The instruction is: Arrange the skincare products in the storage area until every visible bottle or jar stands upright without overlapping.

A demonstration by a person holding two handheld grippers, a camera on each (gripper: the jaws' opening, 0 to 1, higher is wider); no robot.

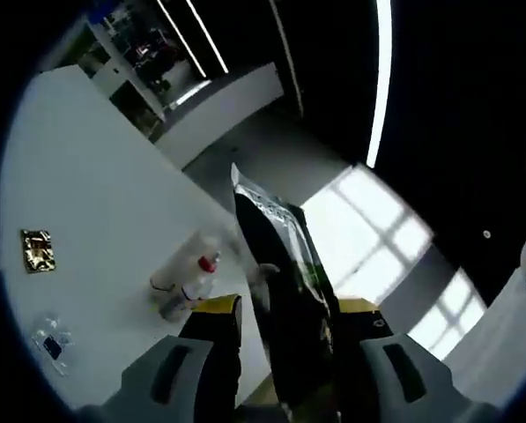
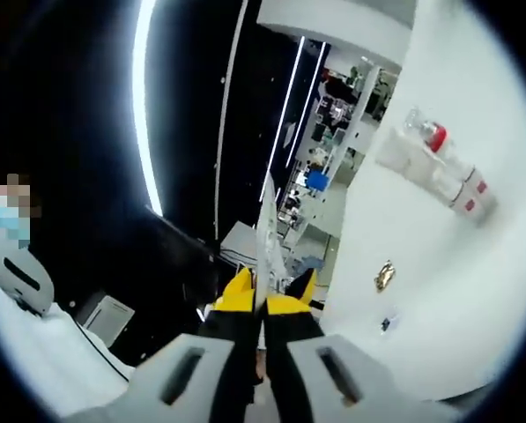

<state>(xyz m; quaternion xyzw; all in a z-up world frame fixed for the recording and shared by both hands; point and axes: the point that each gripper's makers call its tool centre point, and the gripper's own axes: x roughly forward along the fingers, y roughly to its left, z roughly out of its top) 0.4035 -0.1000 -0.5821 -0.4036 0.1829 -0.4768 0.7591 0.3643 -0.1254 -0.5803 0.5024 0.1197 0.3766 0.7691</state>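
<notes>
A black pouch point(image 1: 285, 282) with a silvery sealed top rises between the jaws of my left gripper point(image 1: 289, 308), which press on its two faces. My right gripper point(image 2: 264, 304) is shut on a thin silvery pouch edge point(image 2: 264, 233), seen edge-on. Whether it is the same pouch I cannot tell. Both grippers are held in the air beside a white table point(image 1: 95, 176). On it lie a clear bottle with a red cap point(image 1: 196, 280) and a white bottle point(image 1: 170, 269) side by side, the same bottles point(image 2: 439, 167) appearing at the right gripper view's upper right.
A gold sachet point(image 1: 38, 249) point(image 2: 385, 275) and a small clear packet point(image 1: 51, 342) point(image 2: 384, 323) lie on the table apart from the bottles. Shelving point(image 2: 329, 123) stands in the background under ceiling light strips. A person point(image 2: 16, 264) is at the right gripper view's left.
</notes>
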